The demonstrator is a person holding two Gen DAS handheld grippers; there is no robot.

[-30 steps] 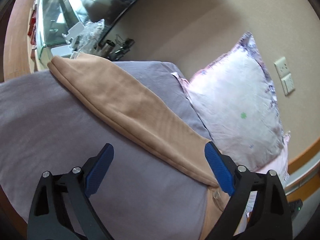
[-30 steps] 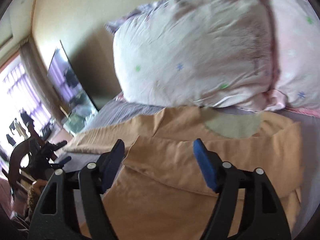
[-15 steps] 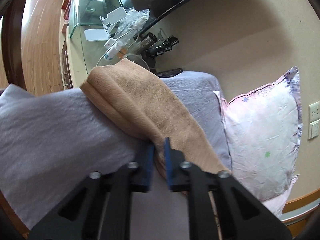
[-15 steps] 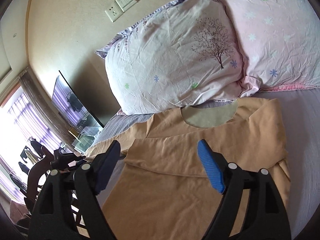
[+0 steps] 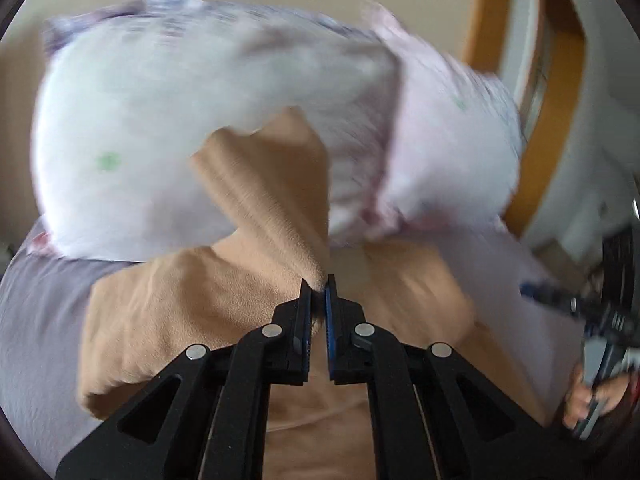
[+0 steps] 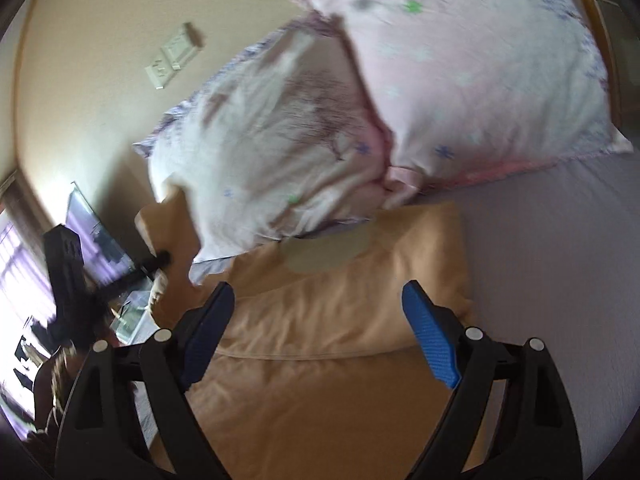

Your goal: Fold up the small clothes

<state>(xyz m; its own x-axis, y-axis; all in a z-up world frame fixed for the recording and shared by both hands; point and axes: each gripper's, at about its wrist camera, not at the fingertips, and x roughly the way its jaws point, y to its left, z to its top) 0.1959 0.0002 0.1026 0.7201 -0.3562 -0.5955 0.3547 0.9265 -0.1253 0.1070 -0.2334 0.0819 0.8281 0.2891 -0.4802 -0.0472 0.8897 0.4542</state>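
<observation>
A tan long-sleeved shirt (image 6: 340, 320) lies on the grey-purple bed sheet (image 6: 552, 264), collar toward the pillows. My left gripper (image 5: 319, 286) is shut on the shirt's left sleeve (image 5: 272, 196) and holds it lifted above the shirt body (image 5: 192, 304). In the right wrist view the left gripper (image 6: 160, 260) shows at the left with the raised sleeve (image 6: 172, 232). My right gripper (image 6: 320, 328) is open and empty, hovering over the shirt's folded right side.
Two pale patterned pillows (image 6: 460, 80) (image 5: 180, 120) rest against the beige wall behind the shirt. A wall socket plate (image 6: 172, 60) is above them. A wooden door frame (image 5: 560, 100) stands at the right. A television (image 6: 96, 248) stands at the far left.
My left gripper has lifted the pinched sleeve off the bed and swung it toward the shirt body and pillows. My right gripper stayed open and shifted slightly over the shirt.
</observation>
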